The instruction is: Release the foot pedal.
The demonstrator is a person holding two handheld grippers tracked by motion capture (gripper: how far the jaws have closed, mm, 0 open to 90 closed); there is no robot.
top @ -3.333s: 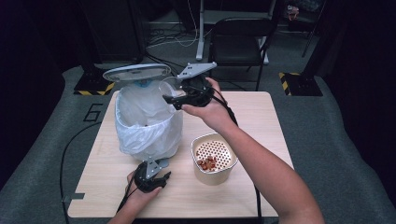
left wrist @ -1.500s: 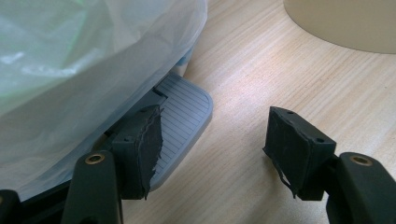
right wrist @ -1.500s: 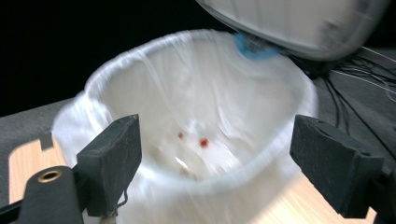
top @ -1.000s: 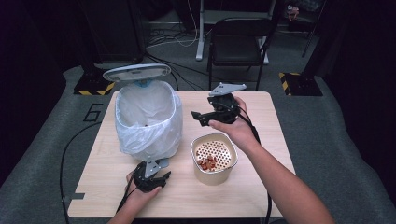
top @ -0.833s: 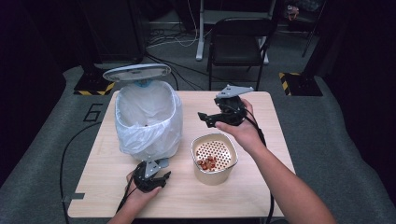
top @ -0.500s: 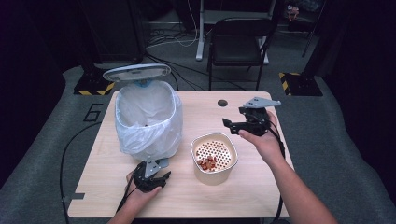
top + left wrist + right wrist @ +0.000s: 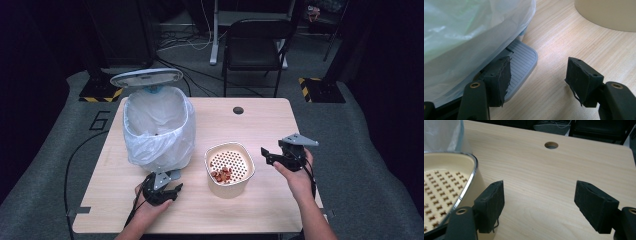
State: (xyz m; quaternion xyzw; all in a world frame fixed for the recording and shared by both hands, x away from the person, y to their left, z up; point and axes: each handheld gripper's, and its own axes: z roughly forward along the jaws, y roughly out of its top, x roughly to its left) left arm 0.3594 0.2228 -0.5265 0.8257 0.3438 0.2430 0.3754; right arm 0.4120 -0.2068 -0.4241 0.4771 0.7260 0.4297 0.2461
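right tongs agape over pale wood table; dark room, grey carpet.

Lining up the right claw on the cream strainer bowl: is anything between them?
Nothing visible. The right claw is open just right of the bowl, with bare table between its pads; its left pad is already beside the bowl's wall.

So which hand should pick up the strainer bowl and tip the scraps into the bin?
Right. The right gripper is open beside the strainer bowl, its rim by one jaw. The left gripper sits over the bin's pedal.
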